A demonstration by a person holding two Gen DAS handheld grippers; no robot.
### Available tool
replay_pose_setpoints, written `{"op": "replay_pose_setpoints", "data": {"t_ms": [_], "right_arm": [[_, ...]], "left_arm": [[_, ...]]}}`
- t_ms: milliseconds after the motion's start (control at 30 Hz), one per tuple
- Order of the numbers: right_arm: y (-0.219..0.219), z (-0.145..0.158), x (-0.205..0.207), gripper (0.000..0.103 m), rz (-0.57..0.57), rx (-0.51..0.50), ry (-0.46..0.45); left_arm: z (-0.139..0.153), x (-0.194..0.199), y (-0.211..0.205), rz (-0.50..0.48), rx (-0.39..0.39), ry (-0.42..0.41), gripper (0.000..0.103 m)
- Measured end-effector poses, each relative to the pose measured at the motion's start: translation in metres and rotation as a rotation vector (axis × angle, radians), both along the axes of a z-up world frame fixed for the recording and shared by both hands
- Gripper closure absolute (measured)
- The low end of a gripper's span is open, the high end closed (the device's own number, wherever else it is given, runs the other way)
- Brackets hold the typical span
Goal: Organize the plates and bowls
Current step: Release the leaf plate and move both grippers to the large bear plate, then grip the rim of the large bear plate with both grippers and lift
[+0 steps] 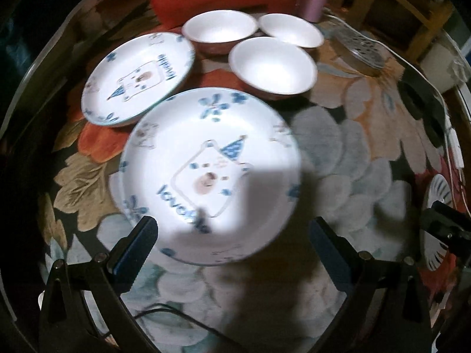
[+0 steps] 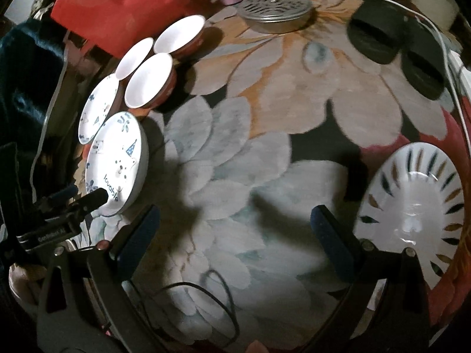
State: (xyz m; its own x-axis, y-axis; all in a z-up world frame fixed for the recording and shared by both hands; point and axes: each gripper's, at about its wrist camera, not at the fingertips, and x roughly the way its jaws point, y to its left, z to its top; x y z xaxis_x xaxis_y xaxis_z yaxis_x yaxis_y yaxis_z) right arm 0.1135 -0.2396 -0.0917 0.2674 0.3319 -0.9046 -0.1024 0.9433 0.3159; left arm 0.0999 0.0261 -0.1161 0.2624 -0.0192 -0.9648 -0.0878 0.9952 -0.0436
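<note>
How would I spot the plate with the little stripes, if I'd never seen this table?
Start at the flowered tablecloth and look to its right edge, far from the cluster of bowls and bear plates. The striped plate lies alone there, beside the right tongs. Only it has dark and gold dashes fanned around its rim.

Ahead of my left gripper [image 1: 231,231] lies the near bear-print white plate [image 1: 210,173]; its twin plate [image 1: 138,79] behind-left, three white bowls [image 1: 272,64] behind, leaf-rimmed plate [image 2: 412,209] far right.
</note>
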Motion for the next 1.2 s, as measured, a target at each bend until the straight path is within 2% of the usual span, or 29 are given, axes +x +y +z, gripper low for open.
{"op": "replay_pose_setpoints", "data": {"t_ms": [500, 600, 767, 867, 900, 933, 1033, 1133, 1167, 1200], "right_arm": [[0.089, -0.022, 0.029, 0.002, 0.126, 0.011, 0.015], [0.101, -0.031, 0.038, 0.008, 0.128, 0.014, 0.033], [0.121, -0.045, 0.054, 0.028, 0.152, -0.009, 0.041], [0.129, -0.051, 0.061, 0.036, 0.164, -0.017, 0.041], [0.132, -0.053, 0.062, 0.039, 0.169, -0.022, 0.042], [0.134, -0.055, 0.063, 0.042, 0.174, -0.022, 0.045], [0.142, -0.060, 0.066, 0.059, 0.182, -0.032, 0.061], [0.145, -0.064, 0.066, 0.072, 0.187, -0.037, 0.074], [0.146, -0.065, 0.066, 0.081, 0.191, -0.042, 0.078], [0.147, -0.065, 0.066, 0.083, 0.197, -0.036, 0.081]], "left_arm": [[-0.016, 0.004, 0.089, 0.125, -0.008, -0.017, 0.001], [-0.022, 0.008, 0.102, 0.138, -0.024, -0.026, 0.002], [-0.036, 0.017, 0.119, 0.149, -0.068, -0.012, 0.014], [-0.041, 0.023, 0.124, 0.145, -0.094, -0.011, 0.021], [-0.043, 0.025, 0.125, 0.140, -0.100, -0.011, 0.026], [-0.044, 0.027, 0.126, 0.133, -0.104, -0.009, 0.038], [-0.052, 0.034, 0.128, 0.111, -0.113, 0.019, 0.065], [-0.056, 0.038, 0.132, 0.098, -0.132, 0.025, 0.076], [-0.058, 0.040, 0.133, 0.093, -0.141, 0.027, 0.078], [-0.059, 0.041, 0.133, 0.085, -0.156, 0.029, 0.080]]}}
